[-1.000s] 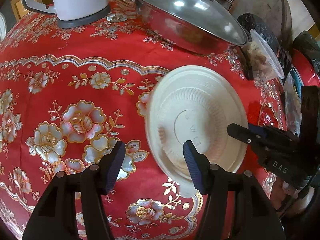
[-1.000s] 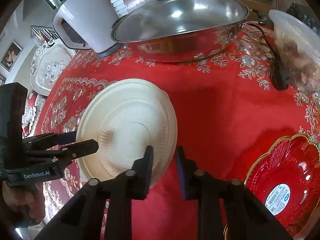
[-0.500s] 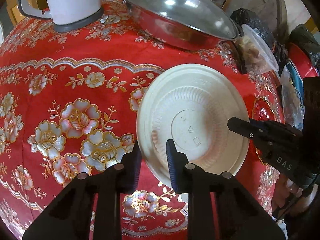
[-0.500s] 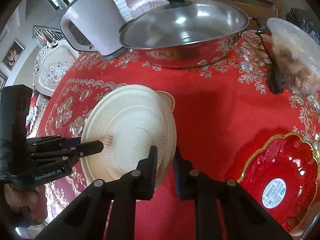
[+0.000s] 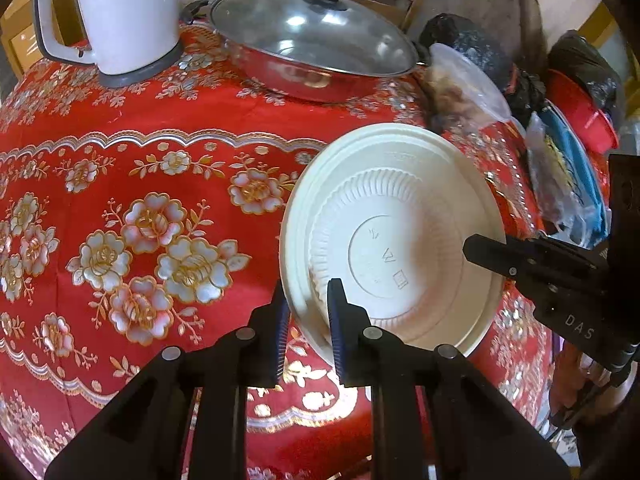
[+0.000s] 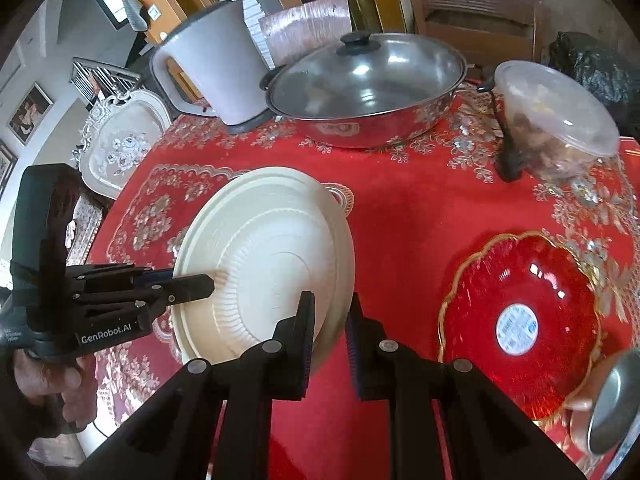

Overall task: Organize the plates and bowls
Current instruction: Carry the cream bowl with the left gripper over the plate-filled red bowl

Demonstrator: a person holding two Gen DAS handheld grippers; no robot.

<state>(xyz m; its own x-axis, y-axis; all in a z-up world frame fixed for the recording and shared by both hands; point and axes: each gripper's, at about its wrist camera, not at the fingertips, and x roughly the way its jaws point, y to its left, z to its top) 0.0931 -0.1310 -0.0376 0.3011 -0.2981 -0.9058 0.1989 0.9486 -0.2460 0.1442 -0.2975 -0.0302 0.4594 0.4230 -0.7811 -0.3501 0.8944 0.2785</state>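
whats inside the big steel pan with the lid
Through the glass lid the steel pan shows mostly reflections and glare; nothing clear sits inside, though the left wrist view hints at pale shapes low down. Its floor is largely hidden by the rim and glare.

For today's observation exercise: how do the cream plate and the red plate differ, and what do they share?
The cream plate is plain and opaque; the red plate is glossy, gold-rimmed and stickered. The cream plate is upside down, tilted, gripped by the left gripper and right gripper; the red plate lies untouched. Both are round.
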